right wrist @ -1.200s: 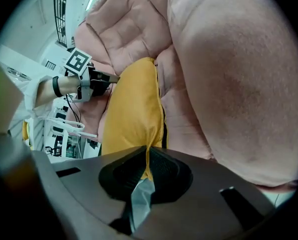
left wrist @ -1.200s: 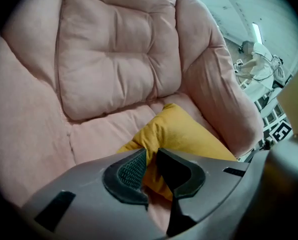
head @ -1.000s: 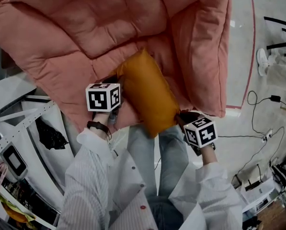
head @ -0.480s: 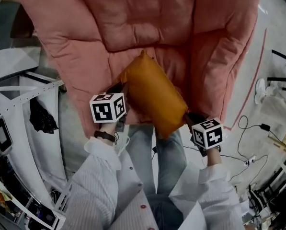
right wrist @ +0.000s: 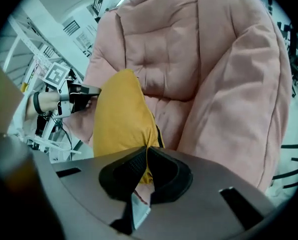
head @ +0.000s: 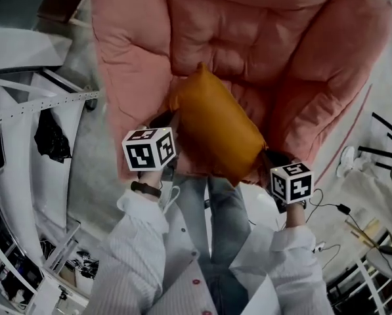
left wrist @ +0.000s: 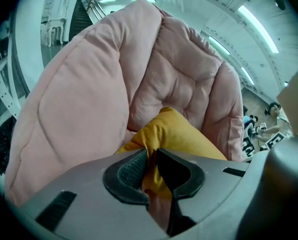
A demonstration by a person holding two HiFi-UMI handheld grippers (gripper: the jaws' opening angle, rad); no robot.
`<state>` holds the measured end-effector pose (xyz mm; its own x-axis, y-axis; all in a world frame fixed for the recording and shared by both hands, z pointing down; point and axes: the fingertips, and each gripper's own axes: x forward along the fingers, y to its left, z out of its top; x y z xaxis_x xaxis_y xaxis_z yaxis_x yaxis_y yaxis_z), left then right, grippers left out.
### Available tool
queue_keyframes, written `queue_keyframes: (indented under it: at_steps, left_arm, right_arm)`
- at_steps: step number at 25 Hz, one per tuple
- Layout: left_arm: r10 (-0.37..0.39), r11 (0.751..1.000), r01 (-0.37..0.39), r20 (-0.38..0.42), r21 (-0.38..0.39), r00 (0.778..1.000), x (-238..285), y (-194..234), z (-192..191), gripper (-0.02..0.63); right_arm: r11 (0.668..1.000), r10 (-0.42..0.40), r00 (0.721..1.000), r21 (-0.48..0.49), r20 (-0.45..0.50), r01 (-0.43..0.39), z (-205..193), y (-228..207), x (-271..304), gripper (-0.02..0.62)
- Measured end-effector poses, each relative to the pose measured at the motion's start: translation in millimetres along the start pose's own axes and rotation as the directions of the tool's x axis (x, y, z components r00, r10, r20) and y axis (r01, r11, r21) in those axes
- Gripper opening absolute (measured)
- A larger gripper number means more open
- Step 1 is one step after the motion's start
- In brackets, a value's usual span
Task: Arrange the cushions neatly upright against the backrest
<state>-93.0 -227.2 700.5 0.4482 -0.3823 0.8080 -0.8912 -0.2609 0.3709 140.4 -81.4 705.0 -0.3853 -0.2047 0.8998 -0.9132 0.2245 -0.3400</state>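
while the head view alone shows both forearms reaching forward, the left gripper (head: pixel 169 119) and right gripper (head: pixel 265 157) flank the orange cushion (head: pixel 215 128), whose long axis slants away from the right gripper toward the pink chair (head: pixel 261 38).

left gripper view: jaws narrowly parted, pinching a cushion corner.

right gripper view: jaws nearly closed, clamping the opposite corner, with the left gripper beyond the cushion.

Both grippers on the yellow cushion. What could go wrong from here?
1. The left gripper and right gripper each pinch only a thin corner fold of the mustard-yellow fabric cushion; it could slip out.
2. The cushion lies tilted over the pink padded chair, so it might flop flat once released.
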Motion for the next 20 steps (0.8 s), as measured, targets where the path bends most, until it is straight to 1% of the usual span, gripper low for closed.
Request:
queue_keyframes:
  at_steps: [4, 7, 12, 15, 18, 20]
  left_arm:
    - [-0.015, 0.999, 0.018, 0.077, -0.044, 0.997, -11.6, -3.9, 26.7, 0.074]
    - [-0.022, 0.998, 0.03, 0.127, -0.06, 0.992, -16.0, -10.3, 48.4, 0.074]
    - [-0.022, 0.996, 0.037, 0.172, -0.084, 0.985, -15.4, -15.0, 75.3, 0.073]
    - [-0.021, 0.998, 0.033, 0.178, -0.062, 0.984, -13.6, -16.5, 82.8, 0.074]
    - [-0.025, 1.0, 0.027, 0.152, -0.011, 0.988, -7.1, -15.1, 85.2, 0.074]
    - [-0.024, 1.0, 0.023, 0.135, 0.009, 0.991, -3.1, -11.8, 84.4, 0.074]
  right_arm:
    - [0.996, -0.062, 0.996, -0.065, 0.068, 0.066, 46.8, -15.3, -20.0, 0.021]
    - [0.985, -0.114, 0.984, -0.117, 0.133, 0.13, 88.9, -32.2, -37.1, 0.021]
    - [0.962, -0.154, 0.964, -0.191, 0.215, 0.196, 154.2, -55.6, -52.1, 0.021]
    - [0.948, -0.174, 0.951, -0.218, 0.254, 0.231, 179.5, -64.8, -53.8, 0.021]
    - [0.938, -0.196, 0.937, -0.223, 0.291, 0.265, 200.1, -72.1, -49.8, 0.021]
    - [0.934, -0.202, 0.929, -0.226, 0.311, 0.278, 210.4, -74.9, -44.5, 0.021]
